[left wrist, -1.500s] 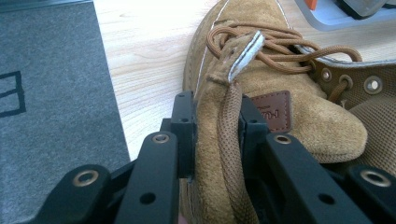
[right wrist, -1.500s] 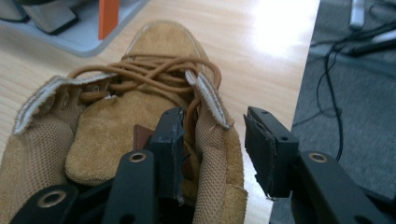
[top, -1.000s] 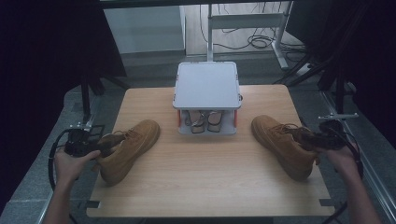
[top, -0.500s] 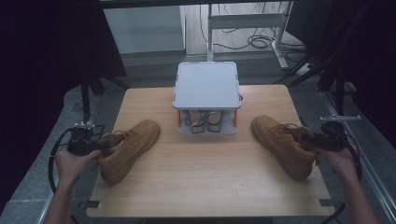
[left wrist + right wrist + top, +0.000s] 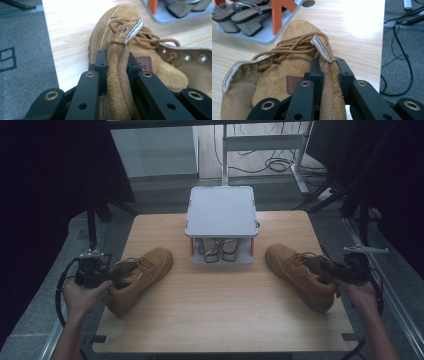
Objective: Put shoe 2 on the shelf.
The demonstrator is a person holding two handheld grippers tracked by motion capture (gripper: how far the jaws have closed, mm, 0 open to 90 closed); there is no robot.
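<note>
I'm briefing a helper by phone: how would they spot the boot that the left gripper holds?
Start at the wooden table and find the grey two-tier rack at its far middle. The boot lies near-left of it, collar clamped in the left gripper. Its twin lies right of the rack.

The middle of the counter (image 5: pixel 220 305) lies bare between the left boot (image 5: pixel 142 277) and the right boot (image 5: pixel 300 275), a broad lane from the near edge up to the grey shoe rack (image 5: pixel 221 220), which blocks the far centre with a pair of heeled sandals (image 5: pixel 217 250) on its lower shelf. Beside the rack, the far corners of the counter are open on both sides, with clear gaps between each boot's toe and the rack's orange posts (image 5: pixel 153 5). The outer edges are tight: each boot sits near its side of the counter, with dark frame legs (image 5: pixel 92 225) and trailing cables (image 5: pixel 397 65) on the floor just beyond.
</note>
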